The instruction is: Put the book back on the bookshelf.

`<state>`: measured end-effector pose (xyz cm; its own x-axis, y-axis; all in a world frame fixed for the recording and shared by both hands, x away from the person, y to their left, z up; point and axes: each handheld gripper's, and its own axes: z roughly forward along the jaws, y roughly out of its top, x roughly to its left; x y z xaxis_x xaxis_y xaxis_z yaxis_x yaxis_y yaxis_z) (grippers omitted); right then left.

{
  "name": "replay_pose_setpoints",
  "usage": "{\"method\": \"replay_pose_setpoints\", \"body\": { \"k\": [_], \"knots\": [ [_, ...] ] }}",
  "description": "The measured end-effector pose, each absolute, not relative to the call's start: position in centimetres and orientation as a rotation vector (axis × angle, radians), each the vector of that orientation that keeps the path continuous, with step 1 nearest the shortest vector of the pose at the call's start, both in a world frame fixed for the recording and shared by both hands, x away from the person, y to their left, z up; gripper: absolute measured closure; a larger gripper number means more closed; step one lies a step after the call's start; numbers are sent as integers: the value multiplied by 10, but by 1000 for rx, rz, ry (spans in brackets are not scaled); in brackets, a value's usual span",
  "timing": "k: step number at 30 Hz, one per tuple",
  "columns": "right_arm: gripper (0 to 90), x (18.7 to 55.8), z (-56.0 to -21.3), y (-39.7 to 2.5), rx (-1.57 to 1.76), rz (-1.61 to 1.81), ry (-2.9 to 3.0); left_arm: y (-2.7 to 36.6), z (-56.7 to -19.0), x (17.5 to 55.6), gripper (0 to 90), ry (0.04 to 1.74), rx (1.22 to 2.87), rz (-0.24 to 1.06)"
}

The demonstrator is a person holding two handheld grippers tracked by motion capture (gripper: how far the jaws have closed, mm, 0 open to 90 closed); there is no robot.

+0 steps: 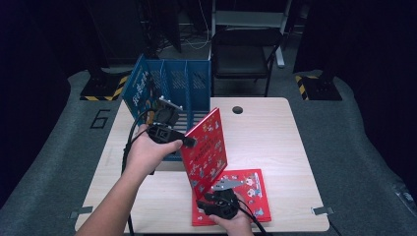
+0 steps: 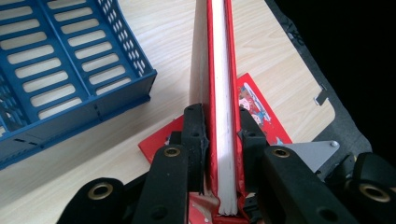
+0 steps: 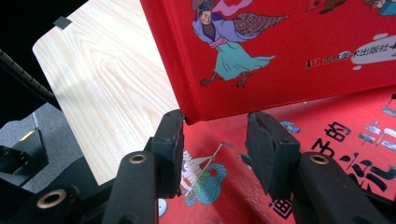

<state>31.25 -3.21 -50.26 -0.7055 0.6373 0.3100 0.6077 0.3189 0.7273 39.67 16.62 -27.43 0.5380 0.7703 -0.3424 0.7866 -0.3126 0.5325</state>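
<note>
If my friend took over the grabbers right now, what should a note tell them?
Left hand-held gripper: shut on the upright red book, clamping its page edge.
Right hand-held gripper: jaws open, just below that book's lower corner, gripping nothing.
A second red book lies flat on the table under the right hand.
The blue file rack stands at the table's far left; a blue book sits in its leftmost slot.
Done: one red book lifted on edge.
Left, most likely: slot it into the rack, then the flat one.
</note>
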Motion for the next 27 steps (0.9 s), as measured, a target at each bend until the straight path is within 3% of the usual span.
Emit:
{"method": "replay_pose_setpoints", "body": {
  "k": [19,27],
  "knots": [
    [531,307,-503,-32,1224,1404,2544,164,-276,404,785,1281,2099,-37],
    [651,305,-505,-30,1202,1405,2562,166,-277,403,783,1310,2067,-36]
  ]
}}
